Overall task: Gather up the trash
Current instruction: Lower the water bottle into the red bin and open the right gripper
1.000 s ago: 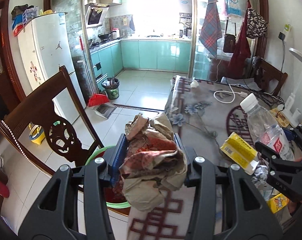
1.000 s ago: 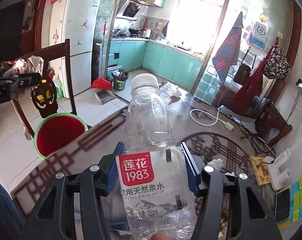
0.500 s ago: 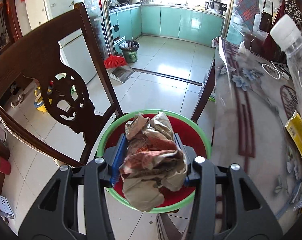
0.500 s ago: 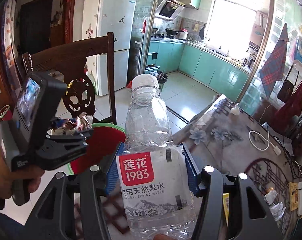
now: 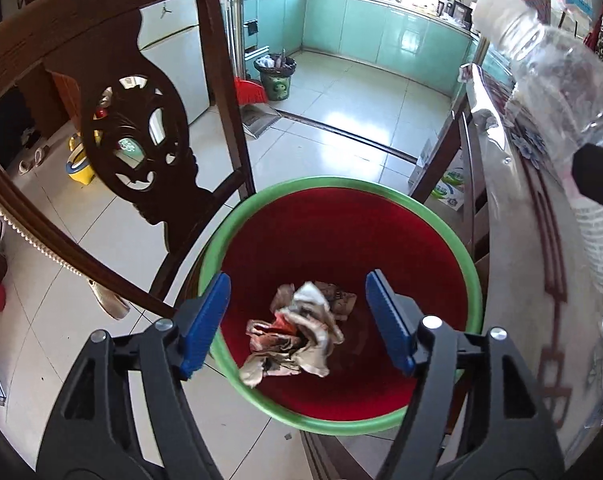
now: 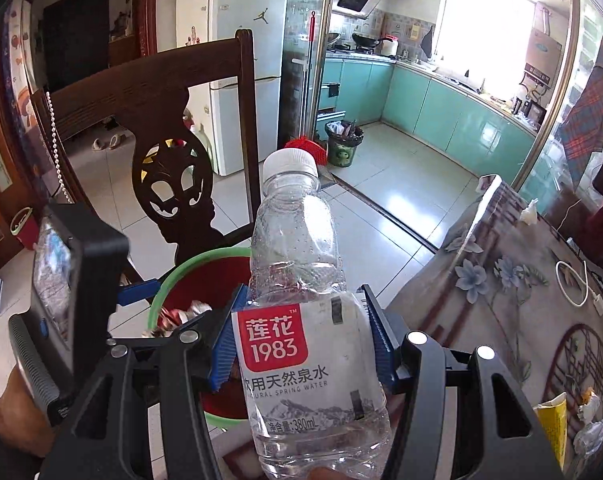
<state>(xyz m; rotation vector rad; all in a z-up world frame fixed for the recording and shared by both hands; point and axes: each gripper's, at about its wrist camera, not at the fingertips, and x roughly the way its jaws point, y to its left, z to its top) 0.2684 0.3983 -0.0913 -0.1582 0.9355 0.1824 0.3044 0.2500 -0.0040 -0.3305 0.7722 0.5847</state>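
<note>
Crumpled paper trash (image 5: 297, 332) lies loose inside the red bin (image 5: 381, 188) with the green rim, between the spread blue pads of the left gripper (image 5: 299, 322) and touching neither. That gripper stands wide apart, holding nothing, poised above the bin's mouth and pointing downward into it. The bin's rim is hemmed at 10 o'clock by one dark carved chair (image 5: 141, 140) and at 3 o'clock by the table (image 5: 541, 280) edge; bare tiled floor (image 5: 341, 112) opens toward 12 o'clock, as far as the kitchen.

The right gripper (image 6: 301, 340) is clamped on one clear plastic bottle (image 6: 301, 300), pads pressing its labelled middle, white cap pointing up toward 12 o'clock. In the right wrist view the bin sits at 9 o'clock of the bottle, partly hidden behind it, and the left gripper's body sits further out at 9 o'clock. The same bottle enters the left wrist view at 2 o'clock, above the table edge.

Counted: one bin, one paper wad, one bottle.
</note>
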